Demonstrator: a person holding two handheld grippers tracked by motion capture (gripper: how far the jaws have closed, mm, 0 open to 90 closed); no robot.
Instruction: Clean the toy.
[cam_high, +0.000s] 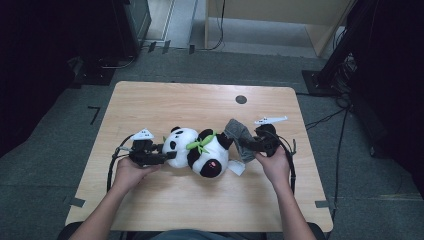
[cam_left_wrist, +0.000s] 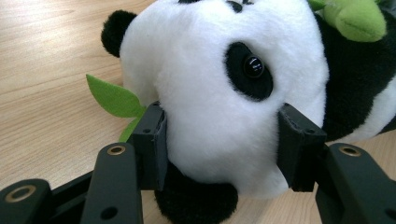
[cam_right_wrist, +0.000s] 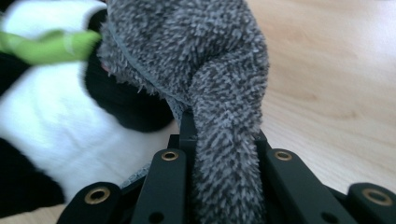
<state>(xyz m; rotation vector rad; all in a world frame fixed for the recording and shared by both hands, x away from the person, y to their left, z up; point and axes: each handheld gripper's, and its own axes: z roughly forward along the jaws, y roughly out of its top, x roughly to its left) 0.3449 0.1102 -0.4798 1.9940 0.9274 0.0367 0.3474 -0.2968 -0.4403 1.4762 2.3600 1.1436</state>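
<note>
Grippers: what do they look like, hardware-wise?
Both are black, with two black jaws on linkage arms with brass-ringed holes. Left gripper and right gripper each carry a white three-cornered top plate and trail a black cable. Forearms are bare, no sleeves.

Three cameras, one shared toy

The high view looked down from above; each gripper view sat close behind its jaws, both facing the plush panda (cam_high: 197, 150) (between the grippers).
</note>
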